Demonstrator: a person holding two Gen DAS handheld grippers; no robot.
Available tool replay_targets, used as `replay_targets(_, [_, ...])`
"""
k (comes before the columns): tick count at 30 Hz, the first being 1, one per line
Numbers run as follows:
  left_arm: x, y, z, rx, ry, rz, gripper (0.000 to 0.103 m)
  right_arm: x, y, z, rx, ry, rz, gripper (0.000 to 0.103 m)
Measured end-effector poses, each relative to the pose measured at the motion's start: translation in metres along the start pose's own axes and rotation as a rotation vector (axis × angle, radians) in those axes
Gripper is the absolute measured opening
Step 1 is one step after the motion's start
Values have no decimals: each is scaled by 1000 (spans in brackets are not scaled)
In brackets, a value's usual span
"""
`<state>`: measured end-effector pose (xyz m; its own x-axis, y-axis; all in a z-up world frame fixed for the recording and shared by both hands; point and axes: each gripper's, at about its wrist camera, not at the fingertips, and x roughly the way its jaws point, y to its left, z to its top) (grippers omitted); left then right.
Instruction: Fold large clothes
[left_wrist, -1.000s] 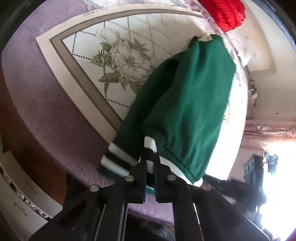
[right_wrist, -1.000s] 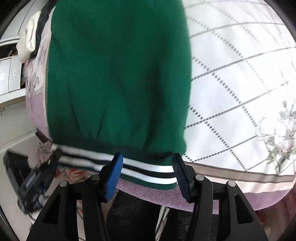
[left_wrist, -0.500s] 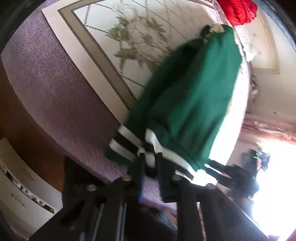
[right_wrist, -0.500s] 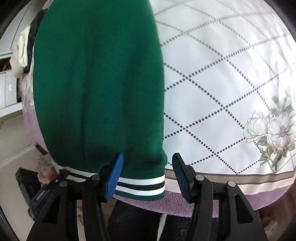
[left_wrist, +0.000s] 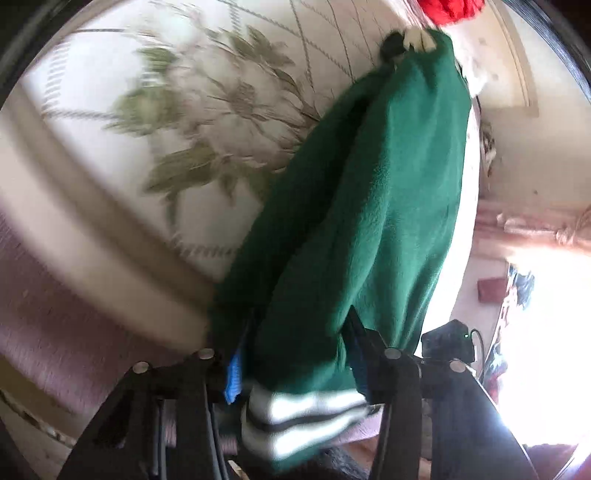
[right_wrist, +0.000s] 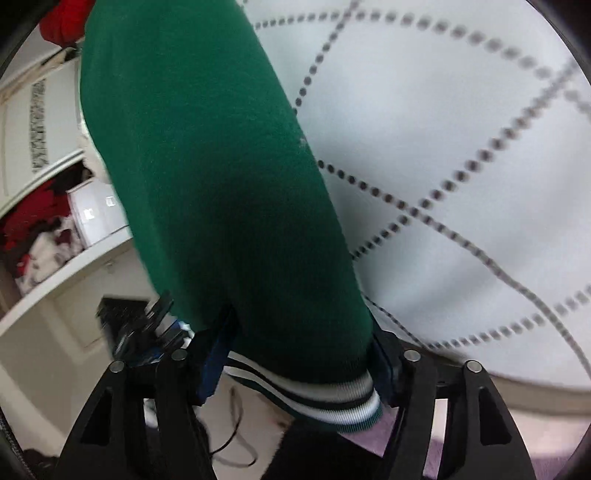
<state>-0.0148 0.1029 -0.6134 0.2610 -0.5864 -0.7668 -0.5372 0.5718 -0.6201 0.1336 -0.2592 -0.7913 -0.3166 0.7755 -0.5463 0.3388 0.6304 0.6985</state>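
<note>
Sweater (left_wrist: 369, 206) narrowed lengthwise on bed (right_wrist: 461, 122); crosswise fold probably left. Left gripper (left_wrist: 295, 354) and right gripper (right_wrist: 303, 354) fingers spread, straddling hem (right_wrist: 325, 398), not pinching.

Big green sweater (left_wrist: 373, 206), fleecy, dark green, with a ribbed hem (right_wrist: 332, 402) striped white and black. It's lying lengthwise on the quilt, narrowed into a long folded shape, sleeve (left_wrist: 295, 206) tucked along one side. The collar end is far off, and the striped hem bunches nearest the cameras at the bed's edge.
</note>
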Motion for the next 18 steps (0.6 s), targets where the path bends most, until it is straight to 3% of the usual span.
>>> replay_targets(5, [5,-18,9,75,-34,22,45,-1,-7,4,31,12,78,67])
replay_targets(7, [2,-20,9,83,-58,22,21,-5,-8,2,36,-11,70,49])
replay_targets(8, [2,-22,9,73,-57,17,21,-10,-15,-2,64,-27,81,41])
replay_targets(11, [-5,-27,4,78,-62,13,17,-12,-15,-10,102,-58,114,32])
replay_targets(14, [-18,-41,-11,99,-42,12,16,-22,-10,-24,119,-66,110,29])
replay_targets(18, [-41,-59,-42,71,35,15,16,-55,3,-61,176,-10,121,28])
